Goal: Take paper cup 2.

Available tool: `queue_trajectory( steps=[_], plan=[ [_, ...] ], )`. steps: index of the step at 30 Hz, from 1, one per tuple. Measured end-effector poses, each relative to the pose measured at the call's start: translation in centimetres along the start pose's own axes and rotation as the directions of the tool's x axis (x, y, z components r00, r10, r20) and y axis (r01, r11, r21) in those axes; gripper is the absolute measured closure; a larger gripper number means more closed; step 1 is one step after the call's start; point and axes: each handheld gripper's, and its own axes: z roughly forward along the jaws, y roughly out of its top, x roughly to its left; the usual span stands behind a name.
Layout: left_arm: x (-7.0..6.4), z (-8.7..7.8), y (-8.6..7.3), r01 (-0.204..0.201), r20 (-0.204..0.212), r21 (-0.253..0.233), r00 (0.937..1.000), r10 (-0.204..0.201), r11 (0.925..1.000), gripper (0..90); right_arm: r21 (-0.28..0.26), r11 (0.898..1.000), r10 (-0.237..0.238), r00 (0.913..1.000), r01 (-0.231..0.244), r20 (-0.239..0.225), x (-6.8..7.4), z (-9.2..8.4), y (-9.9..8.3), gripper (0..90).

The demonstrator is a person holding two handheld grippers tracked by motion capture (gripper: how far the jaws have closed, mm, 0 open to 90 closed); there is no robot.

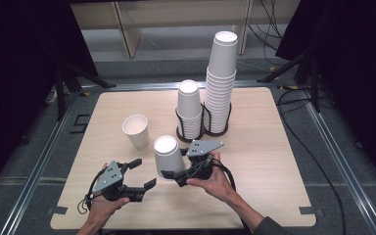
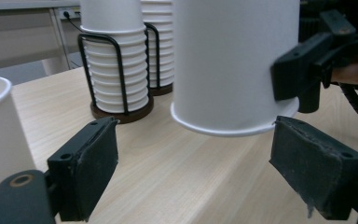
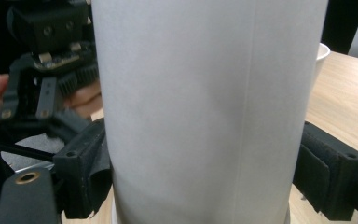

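Note:
A white paper cup (image 1: pixel 168 152) hangs upside down just above the table, rim downward. My right gripper (image 1: pixel 175 172) is shut on its lower wall, one black pad on each side. In the right gripper view the cup (image 3: pixel 205 107) stands between the two pads (image 3: pixel 86 163). My left gripper (image 1: pixel 142 174) sits to the cup's left near the table's front, open with nothing between its jaws. In the left gripper view the raised cup (image 2: pixel 233 65) hangs ahead, with the right gripper's pad (image 2: pixel 298 70) on its side. A second cup (image 1: pixel 136 129) stands upright on the table.
Two stacks of white cups stand in black wire holders at the back middle: a short stack (image 1: pixel 189 110) and a tall stack (image 1: pixel 221 83). The light wooden table (image 1: pixel 264 161) has bare wood to the right. Dark stands and cables flank it.

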Motion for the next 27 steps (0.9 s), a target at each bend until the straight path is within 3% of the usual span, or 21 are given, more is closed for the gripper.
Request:
queue_trajectory(
  steps=[1,3,5,9,10,12,13,14,15,16,18,22,23,27],
  plan=[
    [-0.1,0.1,0.0,0.000,0.008,0.003,1.0000,0.000,1.0000,14.4,-0.010,1.000,-0.015,0.9999,0.015,0.001,0.0,0.1,0.1,16.1],
    [-0.2,0.5,0.0,0.021,0.027,-0.026,0.9994,-0.020,0.9994,14.4,-0.025,1.000,0.000,0.9999,0.000,-0.013,0.0,0.3,0.2,16.1],
    [-0.4,0.4,0.2,0.009,0.026,0.002,0.9996,-0.009,1.0000,14.4,-0.036,0.999,-0.008,0.9999,0.008,-0.008,0.0,0.4,0.3,16.1],
    [-0.8,0.9,0.1,0.020,0.045,-0.015,0.9988,-0.019,0.9997,14.3,-0.028,0.999,0.014,0.9999,-0.014,-0.006,0.2,0.6,0.6,16.1],
    [-0.9,0.8,0.2,0.013,0.033,0.008,0.9994,-0.014,0.9999,14.3,-0.047,0.999,0.019,0.9997,-0.019,-0.012,0.3,0.9,0.7,16.1],
    [-0.9,1.0,0.1,0.031,0.019,-0.002,0.9993,-0.031,0.9995,14.4,-0.036,0.999,0.036,0.9991,-0.036,-0.021,0.4,0.9,0.8,16.1],
    [-0.9,1.1,0.1,0.039,0.026,-0.016,0.9989,-0.038,0.9991,13.9,-0.044,0.999,0.013,0.9999,-0.013,-0.008,0.4,1.0,0.8,16.1],
    [-0.9,1.0,0.1,0.037,0.017,0.006,0.9992,-0.037,0.9993,13.5,-0.040,0.998,0.041,0.9991,-0.041,-0.016,0.6,1.1,0.9,16.1],
    [-0.8,1.1,0.0,0.040,0.024,-0.016,0.9989,-0.040,0.9991,13.2,-0.045,0.998,0.046,0.9987,-0.047,-0.021,0.6,1.2,0.9,16.1],
    [-0.8,1.1,0.0,0.038,0.027,-0.015,0.9989,-0.038,0.9991,13.2,-0.057,0.998,0.034,0.9988,-0.036,-0.034,0.5,1.4,0.9,16.1],
    [-0.9,1.0,0.1,0.031,0.013,0.012,0.9994,-0.031,0.9994,13.2,-0.059,0.998,0.023,0.9996,-0.024,-0.017,0.5,1.5,0.9,16.1],
    [-0.9,1.2,0.1,0.039,-0.003,0.020,0.9992,-0.039,0.9990,14.2,-0.073,0.997,0.035,0.9991,-0.036,-0.024,0.8,1.8,1.0,16.1],
    [-0.9,1.3,0.1,0.040,-0.006,0.020,0.9992,-0.040,0.9990,14.3,-0.066,0.996,0.062,0.9974,-0.065,-0.037,1.0,1.8,1.0,16.1],
    [-0.9,1.4,0.0,0.037,-0.014,0.025,0.9992,-0.036,0.9990,14.1,-0.065,0.996,0.051,0.9980,-0.053,-0.038,1.4,2.2,1.0,16.1]
  ],
)
